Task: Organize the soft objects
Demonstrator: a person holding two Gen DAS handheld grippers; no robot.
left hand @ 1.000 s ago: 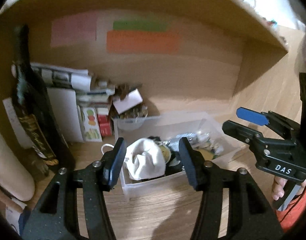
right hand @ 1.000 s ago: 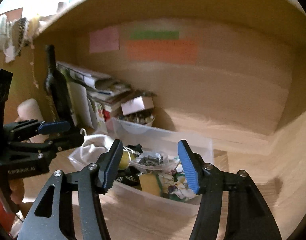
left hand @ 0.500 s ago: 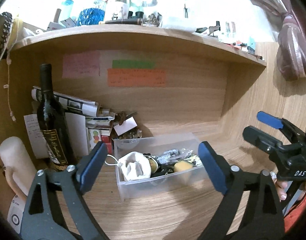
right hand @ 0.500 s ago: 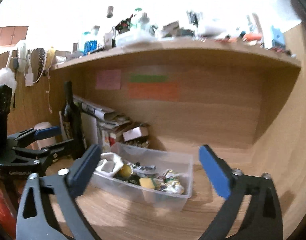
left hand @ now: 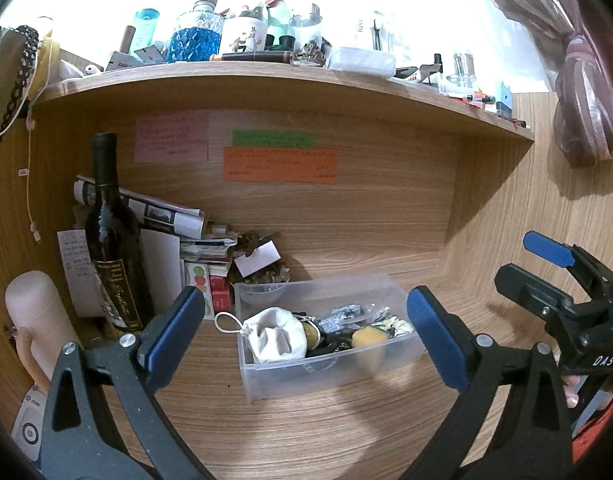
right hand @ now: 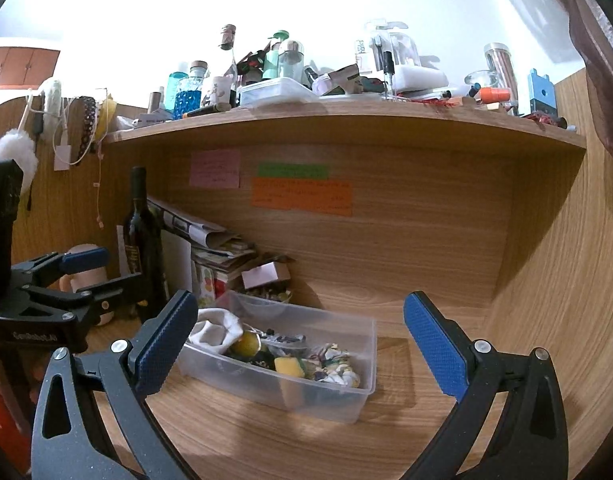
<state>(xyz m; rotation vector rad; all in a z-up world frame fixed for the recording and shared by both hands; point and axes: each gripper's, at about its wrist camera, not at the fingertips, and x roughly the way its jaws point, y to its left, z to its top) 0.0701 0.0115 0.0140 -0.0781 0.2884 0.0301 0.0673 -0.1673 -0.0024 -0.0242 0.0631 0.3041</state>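
1. Nearest the left wrist camera, the left gripper (left hand: 304, 328) has its blue-padded fingers (left hand: 174, 326) spread wide and released, holding nothing. The right gripper (right hand: 300, 334) is the same in its own view: fingers apart and empty.

2. Just beyond both sets of fingers, on the wood-grain surface (left hand: 306, 432), sits the clear rectangular plastic bin (left hand: 330, 372). It lies straight ahead of the left gripper, framed between its fingers. From the right gripper it lies ahead and somewhat left, with its long axis running left to right across both views.

3. Inside the bin, the white drawstring cloth pouch (left hand: 276, 336) fills the left end, with its loop of cord hanging over the rim. A small yellow sponge-like block (left hand: 364, 338) lies towards the right end among crinkled wrappers. What the dark items between them are I cannot tell.

4. My judgement: the pouch is nearer the left gripper and the yellow block suits the right, so neither arm need cross the other.

5. Further back, a dark glass wine bottle (left hand: 114, 248) stands upright left of the bin, beside stacked papers (left hand: 174, 220).

6. Farthest, coloured paper notes (left hand: 280, 164) are stuck to the back panel under a cluttered wooden shelf (left hand: 290, 76).
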